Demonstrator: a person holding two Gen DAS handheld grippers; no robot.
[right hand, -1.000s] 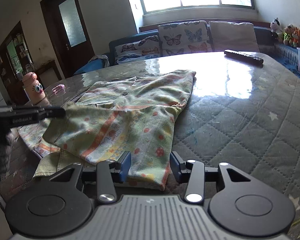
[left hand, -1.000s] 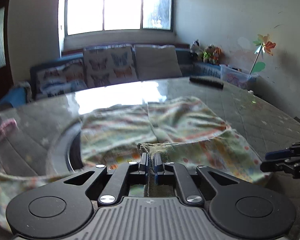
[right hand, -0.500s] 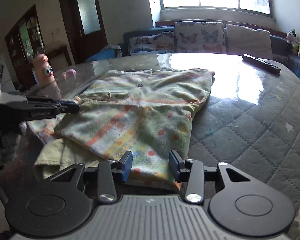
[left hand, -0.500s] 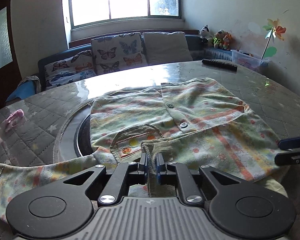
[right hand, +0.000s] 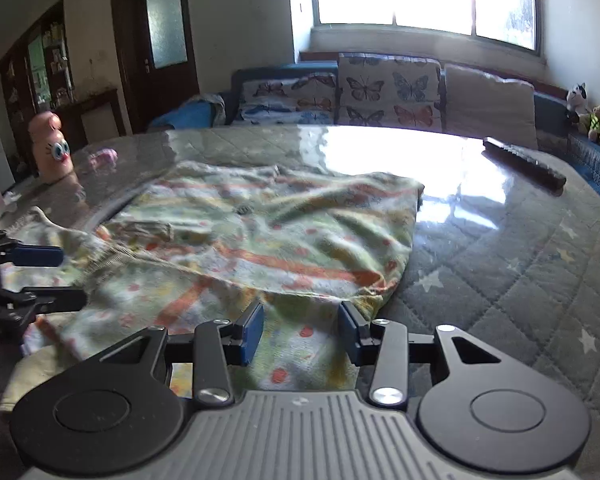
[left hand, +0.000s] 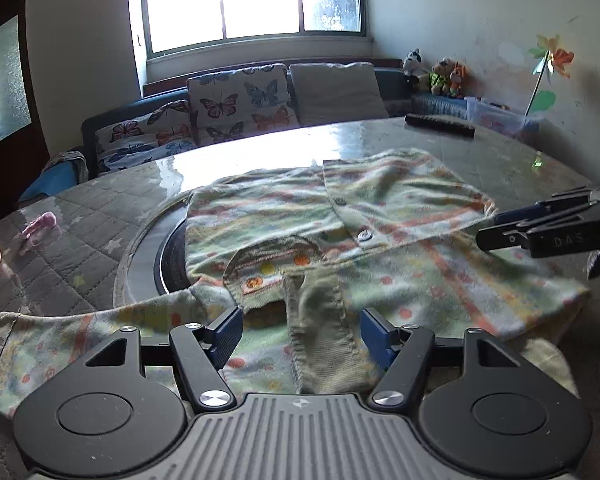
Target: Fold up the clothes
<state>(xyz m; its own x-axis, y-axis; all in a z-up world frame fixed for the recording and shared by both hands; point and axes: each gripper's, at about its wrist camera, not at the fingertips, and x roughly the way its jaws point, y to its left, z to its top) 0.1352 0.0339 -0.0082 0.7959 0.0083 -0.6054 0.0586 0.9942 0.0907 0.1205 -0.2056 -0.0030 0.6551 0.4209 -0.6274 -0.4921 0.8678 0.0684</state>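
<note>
**Releasing the Folded Sleeve Cuff**

Garment: child's printed button-front top (left hand: 380, 240), spread flat on the quilted, glossy surface (right hand: 500, 264), partly over a round inset ring (left hand: 148, 248). One sleeve folded across the front, its ribbed cuff (left hand: 324, 320) lying between the pads of the left gripper (left hand: 300, 334).

Left gripper: released. Jaws just opened, standing wide to either side of the cuff, pads clear of the fabric.

Right gripper (right hand: 300, 332): partly open over the near hem, cloth under and between the pads, no visible pinch. Seen from the left wrist view as dark fingers above the right side of the garment.

Procedure, as judged:
1. Withdraw left gripper straight back and slightly up, without snagging the ribbed knit on a pad.
2. Confirm cuff stays flat on the chest panel, beside the pocket (left hand: 272, 268).
3. Watch the loose sleeve (left hand: 80, 332) trailing off at near left; bring in next for symmetry.
4. Keep right gripper low and steady to prevent dragging the slick-backed hem.

Clear of the work: remote control (right hand: 524, 164), pink bottle (right hand: 54, 148).
</note>
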